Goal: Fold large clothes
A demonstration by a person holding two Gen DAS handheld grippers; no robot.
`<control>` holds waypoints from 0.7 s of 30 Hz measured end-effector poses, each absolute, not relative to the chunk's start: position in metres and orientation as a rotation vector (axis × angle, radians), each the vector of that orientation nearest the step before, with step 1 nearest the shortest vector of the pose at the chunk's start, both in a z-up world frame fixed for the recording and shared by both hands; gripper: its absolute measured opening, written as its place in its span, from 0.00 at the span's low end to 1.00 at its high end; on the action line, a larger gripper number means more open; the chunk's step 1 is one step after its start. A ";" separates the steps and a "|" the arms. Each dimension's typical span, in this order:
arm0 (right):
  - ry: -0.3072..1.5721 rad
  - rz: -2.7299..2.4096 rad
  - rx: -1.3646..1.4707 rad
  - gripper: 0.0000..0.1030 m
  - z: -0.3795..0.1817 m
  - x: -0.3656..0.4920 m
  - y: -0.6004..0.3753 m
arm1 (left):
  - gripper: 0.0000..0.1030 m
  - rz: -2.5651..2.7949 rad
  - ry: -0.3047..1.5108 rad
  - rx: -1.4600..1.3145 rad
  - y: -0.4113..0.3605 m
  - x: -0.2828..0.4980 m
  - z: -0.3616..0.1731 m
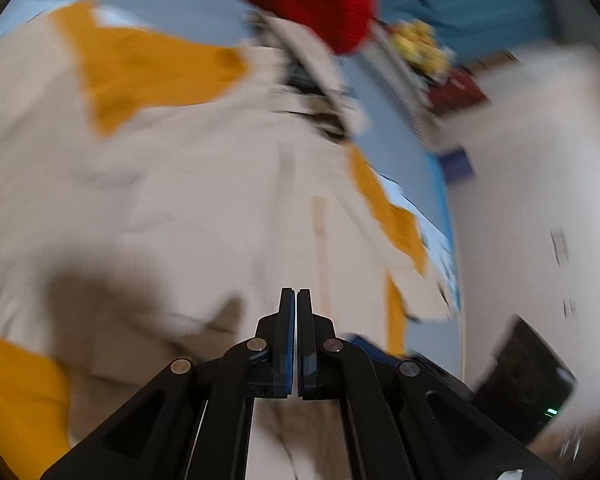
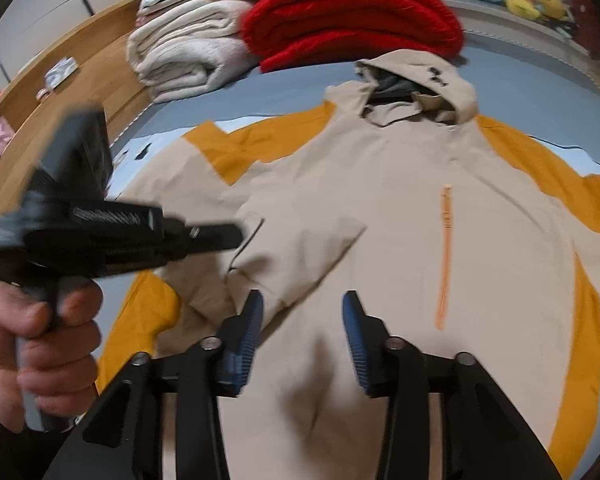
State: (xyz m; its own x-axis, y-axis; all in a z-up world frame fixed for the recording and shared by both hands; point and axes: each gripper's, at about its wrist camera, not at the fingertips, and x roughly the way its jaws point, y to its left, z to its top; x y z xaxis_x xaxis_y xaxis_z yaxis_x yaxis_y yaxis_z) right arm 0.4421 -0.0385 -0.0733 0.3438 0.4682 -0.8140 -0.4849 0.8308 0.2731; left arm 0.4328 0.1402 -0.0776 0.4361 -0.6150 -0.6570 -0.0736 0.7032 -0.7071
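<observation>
Blue-padded fingers of the right gripper (image 2: 302, 312) sit closest in the right wrist view, spread wide with nothing between them, hovering over the lower front of the jacket (image 2: 380, 208). So that one's open and empty.

The jacket is laid out flat on the grey-blue bed sheet (image 2: 284, 96), front up, hood (image 2: 416, 88) at the far end, hem toward the camera. Its long axis runs straight away from the right gripper, more or less along the orange chest zip (image 2: 445, 256). The sleeve on the left side looks already folded in across the body, with a mustard panel (image 2: 256, 140) showing up by the shoulder. The other sleeve (image 2: 580, 200) is spread out to the right, not yet folded in.

The left gripper (image 1: 297, 294) is seen in its own view with the jaws brought together; no cloth is visibly pinched, but that frame is heavily motion-blurred, so it can't be ruled out completely. From the right wrist view it's held by the left hand (image 2: 40, 344) off the left side of the jacket, above the fabric.

Best guess: the spread sleeve is what gets handled next, and it lies forward and to the right, so the right gripper is clearly the nearer one. The stacked red blanket (image 2: 352, 12) and cream blanket (image 2: 184, 48) past the hood are well apart from all this.
</observation>
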 end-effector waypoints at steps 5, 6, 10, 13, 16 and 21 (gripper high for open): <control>1.086 0.643 -0.050 0.49 -0.089 0.440 -0.023 | 0.52 -0.079 1.157 -0.685 0.169 0.430 -0.091; 1.091 0.644 -0.046 0.49 -0.091 0.440 -0.022 | 0.62 -0.005 1.176 -0.692 0.179 0.429 -0.100; 1.113 0.650 -0.057 0.49 -0.100 0.437 -0.018 | 0.55 0.022 1.269 -0.836 0.203 0.427 -0.140; 1.118 0.667 -0.071 0.49 -0.102 0.433 -0.014 | 0.34 -0.037 1.280 -0.900 0.197 0.429 -0.153; 1.111 0.672 -0.079 0.49 -0.102 0.433 -0.012 | 0.18 -0.097 1.239 -0.872 0.189 0.431 -0.143; 1.092 0.662 -0.086 0.49 -0.098 0.433 -0.013 | 0.11 -0.359 1.136 -0.809 0.151 0.440 -0.100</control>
